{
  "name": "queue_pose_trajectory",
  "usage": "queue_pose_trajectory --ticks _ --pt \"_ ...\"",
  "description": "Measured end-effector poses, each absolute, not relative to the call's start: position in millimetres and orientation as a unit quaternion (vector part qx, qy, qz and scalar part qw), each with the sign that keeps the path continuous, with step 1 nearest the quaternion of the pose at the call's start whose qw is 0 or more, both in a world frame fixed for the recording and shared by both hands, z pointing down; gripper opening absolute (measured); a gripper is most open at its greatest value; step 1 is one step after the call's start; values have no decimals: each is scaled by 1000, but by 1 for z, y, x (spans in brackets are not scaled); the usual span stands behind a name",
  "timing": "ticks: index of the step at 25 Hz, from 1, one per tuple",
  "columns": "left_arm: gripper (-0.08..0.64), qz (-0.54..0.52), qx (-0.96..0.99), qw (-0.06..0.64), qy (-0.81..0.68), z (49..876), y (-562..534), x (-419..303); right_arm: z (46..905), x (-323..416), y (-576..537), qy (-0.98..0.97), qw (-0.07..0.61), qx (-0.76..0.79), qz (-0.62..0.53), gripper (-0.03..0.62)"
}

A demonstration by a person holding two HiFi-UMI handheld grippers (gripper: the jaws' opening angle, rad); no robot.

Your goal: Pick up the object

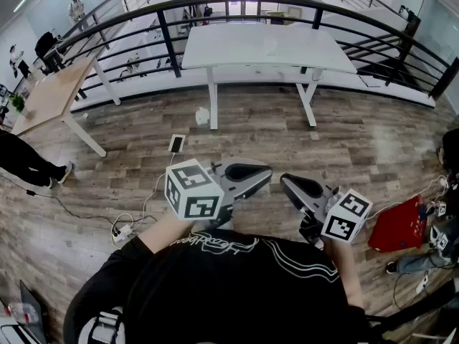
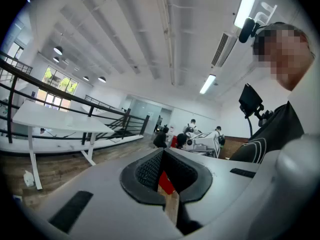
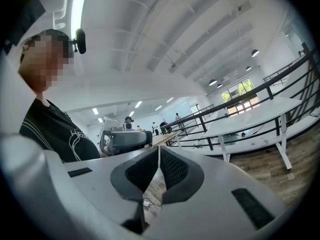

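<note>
No single object for picking up stands out in these views. In the head view my left gripper (image 1: 268, 174) and right gripper (image 1: 285, 182) are held level in front of the person's chest, tips turned toward each other with a small gap between them. Each carries its marker cube. Seen from its own camera, the left gripper (image 2: 163, 153) has its dark ribbed pads (image 2: 148, 170) meeting at the tip, with nothing between them. The right gripper (image 3: 159, 150) is likewise shut and empty, its pads (image 3: 176, 168) together.
A white table (image 1: 237, 52) stands ahead by a black railing (image 1: 165, 38), and a wooden table (image 1: 50, 92) is at the left. On the plank floor lie a phone (image 1: 176, 144), a small white item (image 1: 203, 115), a power strip (image 1: 122, 231) and a red bag (image 1: 399, 224). People stand at the edges.
</note>
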State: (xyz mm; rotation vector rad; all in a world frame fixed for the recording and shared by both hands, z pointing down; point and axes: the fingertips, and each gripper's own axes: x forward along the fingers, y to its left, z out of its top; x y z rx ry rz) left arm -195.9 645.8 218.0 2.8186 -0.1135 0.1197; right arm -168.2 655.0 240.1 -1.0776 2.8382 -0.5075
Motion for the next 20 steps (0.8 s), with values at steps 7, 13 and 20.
queue_pose_trajectory --ticks 7,13,20 --pt "6 38 986 158 -40 214 677 -195 234 -167 688 924 29 -346 -160 21" --pt "6 37 987 152 -35 212 701 -189 230 -158 709 921 38 -354 -159 21" --pt "6 26 984 172 -36 219 723 -186 234 -147 735 915 52 -364 -165 23"
